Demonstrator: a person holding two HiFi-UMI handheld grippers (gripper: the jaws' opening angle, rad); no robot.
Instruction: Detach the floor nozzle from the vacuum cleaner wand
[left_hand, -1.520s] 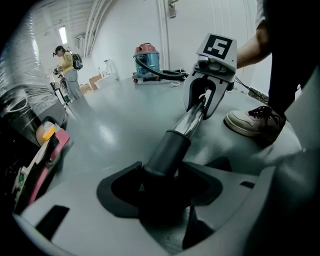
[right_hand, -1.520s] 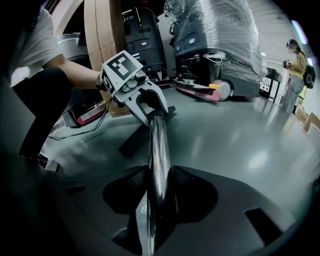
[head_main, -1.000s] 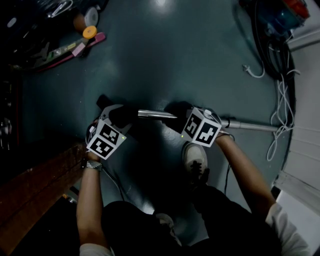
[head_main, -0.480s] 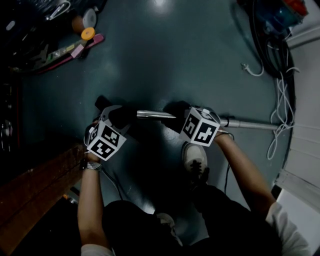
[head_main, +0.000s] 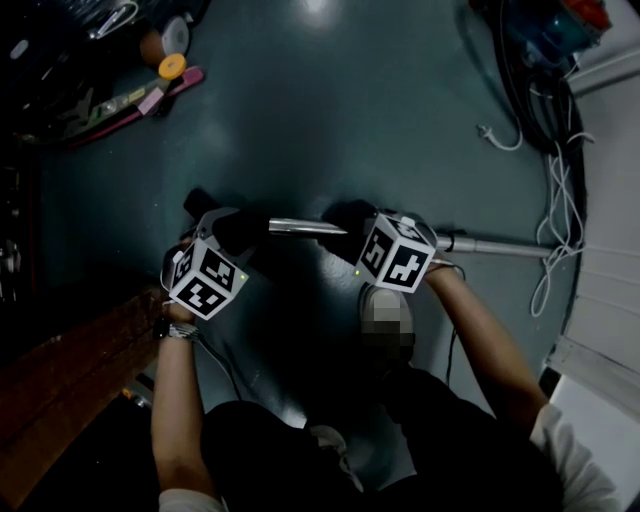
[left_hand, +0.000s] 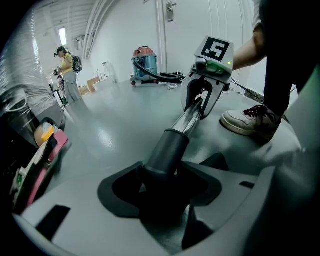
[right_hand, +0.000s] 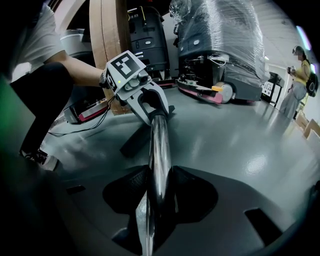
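In the left gripper view my left gripper (left_hand: 162, 185) is shut on the black neck (left_hand: 167, 150) of the floor nozzle. The chrome wand (left_hand: 192, 112) runs out of that neck to my right gripper (left_hand: 202, 97). In the right gripper view my right gripper (right_hand: 157, 192) is shut on the wand (right_hand: 159, 145), and the black nozzle head (right_hand: 134, 141) lies on the floor below the left gripper (right_hand: 142, 97). In the head view the left gripper (head_main: 235, 232) and right gripper (head_main: 350, 228) hold the wand (head_main: 300, 227) low over the floor, a short chrome stretch between them.
A teal canister vacuum (head_main: 560, 30) with black hose and white cables (head_main: 560, 190) stands at the far right. Tools and an orange tape roll (head_main: 172, 66) lie at the far left. A wooden plank (head_main: 70, 375) is near my left arm. My shoe (left_hand: 250, 121) stands under the wand.
The left gripper has rolled slightly about the nozzle neck. Both grips and the wand stay where they were.
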